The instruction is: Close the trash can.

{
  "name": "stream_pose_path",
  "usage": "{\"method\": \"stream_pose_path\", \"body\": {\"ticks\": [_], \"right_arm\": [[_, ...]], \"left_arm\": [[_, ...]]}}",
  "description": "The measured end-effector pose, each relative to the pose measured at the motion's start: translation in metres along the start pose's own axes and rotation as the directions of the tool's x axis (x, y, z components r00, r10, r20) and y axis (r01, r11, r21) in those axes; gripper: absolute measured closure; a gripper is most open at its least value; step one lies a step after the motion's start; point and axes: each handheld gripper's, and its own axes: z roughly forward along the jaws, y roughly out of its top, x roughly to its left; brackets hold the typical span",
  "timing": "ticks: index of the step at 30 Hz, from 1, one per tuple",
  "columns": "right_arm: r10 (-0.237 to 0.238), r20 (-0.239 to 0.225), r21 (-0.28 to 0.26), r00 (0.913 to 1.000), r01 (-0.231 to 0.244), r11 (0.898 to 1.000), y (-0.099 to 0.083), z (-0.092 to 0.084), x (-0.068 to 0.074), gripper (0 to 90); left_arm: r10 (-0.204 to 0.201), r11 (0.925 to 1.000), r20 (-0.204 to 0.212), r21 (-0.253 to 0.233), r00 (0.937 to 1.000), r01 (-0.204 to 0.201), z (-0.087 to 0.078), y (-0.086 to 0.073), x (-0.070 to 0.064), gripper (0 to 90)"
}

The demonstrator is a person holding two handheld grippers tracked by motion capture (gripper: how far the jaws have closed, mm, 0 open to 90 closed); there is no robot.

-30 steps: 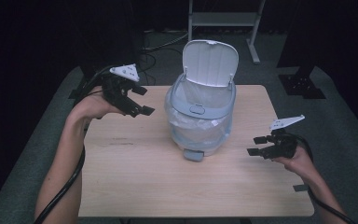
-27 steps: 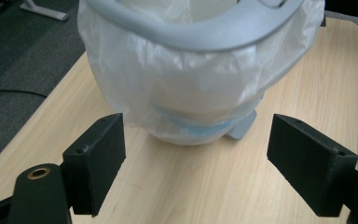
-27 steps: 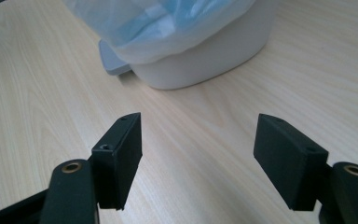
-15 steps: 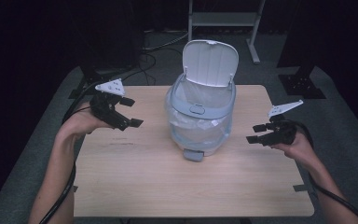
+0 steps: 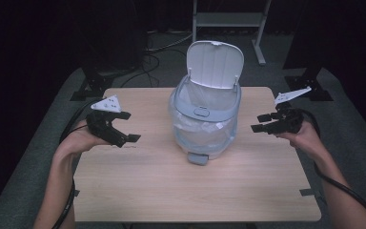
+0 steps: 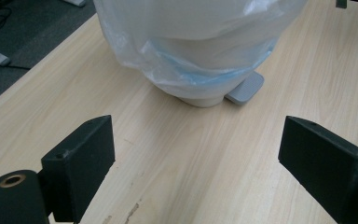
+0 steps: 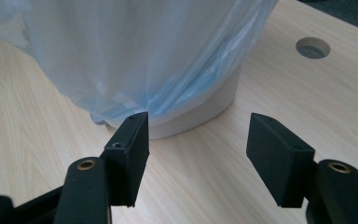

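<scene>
A small pale grey pedal bin (image 5: 205, 119) stands upright on the wooden table (image 5: 147, 191), about midway between the left and right edges and nearer the far edge than the near one. Its lid (image 5: 215, 64) is raised, hinged at the back and leaning away from the person. A translucent plastic liner (image 5: 198, 131) is draped over the rim and hangs down the outside of the body; in the left gripper view the liner (image 6: 200, 37) bunches above the base, with a blue tint showing through it. The grey foot pedal (image 5: 198, 159) projects from the base toward the near edge and rests on the table surface. Left gripper (image 5: 126, 132): held over the table near its left edge, well apart from the bin, jaws spread wide with nothing between them; its own view shows the two black pads far apart over bare wood, pointing toward the pedal (image 6: 246, 88). Right gripper (image 5: 262, 122): held near the right edge, beside the bin but not touching it, jaws parted and empty, aimed at the lower part of the bin (image 7: 200, 107). A round cable hole (image 7: 313, 47) in the table lies beyond the bin in the right gripper view. Cables trail from both grippers toward the near side.
</scene>
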Motion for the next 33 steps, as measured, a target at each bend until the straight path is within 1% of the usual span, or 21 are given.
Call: {"method": "stream_pose_path", "body": {"ticks": [3, 4, 10, 13, 15, 18, 19, 20, 23, 25, 29, 33], "right_arm": [[-0.001, 0.001, 0.006, 1.0, 0.001, 1.0, 0.007, 0.0, -0.003, 38.3], [0.004, 0.002, 0.007, 1.0, -0.004, 1.0, 0.01, -0.001, -0.004, 38.3], [-0.003, 0.006, 0.003, 1.0, 0.003, 1.0, 0.023, -0.002, -0.011, 39.3], [0.002, -0.002, 0.001, 1.0, -0.002, 1.0, 0.028, -0.003, -0.014, 40.9], [0.007, 0.002, 0.004, 1.0, -0.007, 1.0, 0.031, -0.003, -0.017, 42.0], [0.014, 0.001, -0.002, 0.9999, -0.014, 1.0, 0.035, -0.004, -0.022, 43.4], [0.009, 0.006, -0.002, 0.9999, -0.009, 1.0, 0.038, -0.004, -0.024, 43.4], [0.001, 0.013, -0.004, 0.9999, -0.001, 1.0, 0.04, -0.005, -0.025, 44.7], [-0.001, 0.009, -0.008, 1.0, 0.001, 1.0, 0.047, -0.008, -0.028, 47.9], [-0.009, 0.01, -0.017, 0.9999, 0.009, 1.0, 0.052, -0.011, -0.03, 50.4], [-0.002, 0.006, -0.025, 1.0, 0.002, 1.0, 0.061, -0.015, -0.034, 55.1], [0.011, 0.011, -0.036, 0.9999, -0.01, 0.999, 0.073, -0.019, -0.037, 63.2]], "left_arm": [[-0.009, 0.9999, 0.005, -0.008, 0.9999, 0.009, 0.003, -0.008, -0.001, 9.2], [-0.013, 0.9999, 0.007, -0.006, 0.9999, 0.013, 0.005, -0.01, -0.002, 9.2], [-0.037, 0.9993, 0.017, -0.001, 0.9992, 0.037, 0.015, -0.026, -0.007, 8.5], [-0.044, 0.999, 0.028, 0.008, 0.9986, 0.044, 0.02, -0.035, -0.008, 8.5], [-0.054, 0.9985, 0.031, 0.012, 0.9981, 0.054, 0.024, -0.039, -0.009, 8.5], [-0.056, 0.9983, 0.033, 0.018, 0.9979, 0.055, 0.028, -0.044, -0.01, 8.5], [-0.057, 0.9982, 0.033, 0.02, 0.9978, 0.056, 0.029, -0.046, -0.01, 8.5], [-0.058, 0.9981, 0.032, 0.022, 0.9978, 0.057, 0.03, -0.047, -0.011, 8.5], [-0.054, 0.9983, 0.031, 0.023, 0.9981, 0.053, 0.032, -0.05, -0.013, 8.5], [-0.06, 0.9981, 0.029, 0.015, 0.9978, 0.059, 0.034, -0.052, -0.015, 8.5], [-0.066, 0.9978, 0.022, 0.009, 0.9976, 0.066, 0.035, -0.058, -0.017, 8.5], [-0.073, 0.9973, 0.018, 0.001, 0.9972, 0.073, 0.036, -0.064, -0.019, 8.5]]}}
